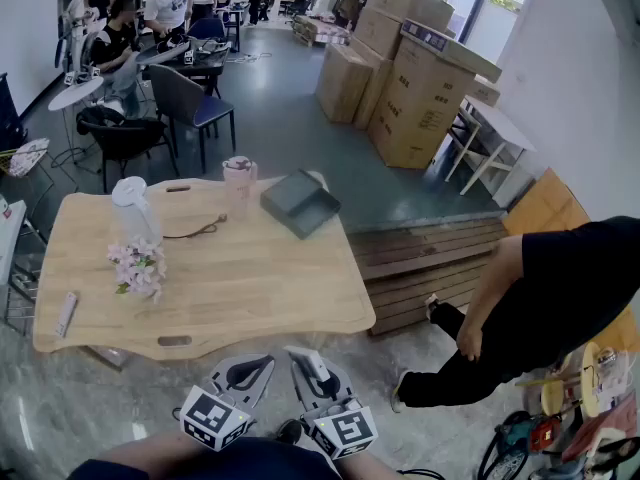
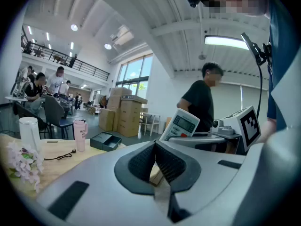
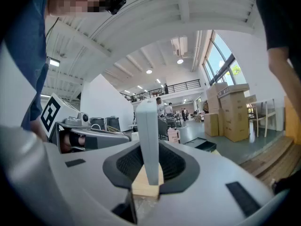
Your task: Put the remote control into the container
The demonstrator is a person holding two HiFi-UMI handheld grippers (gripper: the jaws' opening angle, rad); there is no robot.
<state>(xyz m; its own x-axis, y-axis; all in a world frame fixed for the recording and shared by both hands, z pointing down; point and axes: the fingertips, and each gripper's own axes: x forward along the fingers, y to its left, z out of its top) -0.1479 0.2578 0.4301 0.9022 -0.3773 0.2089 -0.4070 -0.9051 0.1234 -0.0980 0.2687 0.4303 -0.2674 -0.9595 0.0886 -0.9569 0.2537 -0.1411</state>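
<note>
A white remote control (image 3: 147, 142) stands upright and edge-on between the pads of my right gripper (image 3: 148, 166), which is shut on it. In the head view this gripper (image 1: 316, 375) is low, off the near edge of the wooden table (image 1: 260, 288), with the remote control (image 1: 311, 362) sticking up from it. My left gripper (image 1: 243, 373) hangs beside it, jaws shut and empty. From the left gripper (image 2: 155, 163) view the remote control (image 2: 184, 125) shows its display. The dark grey open container (image 1: 300, 204) lies at the table's far right corner, well away from both grippers.
The table carries a pink tumbler (image 1: 238, 184), a white jug (image 1: 131, 208), a bunch of flowers (image 1: 138, 266), a dark cable (image 1: 198, 230) and a slim white object (image 1: 66, 313) at its left edge. A person in black (image 1: 545, 303) stands right. Cardboard boxes (image 1: 415, 93) and chairs (image 1: 190, 108) are behind.
</note>
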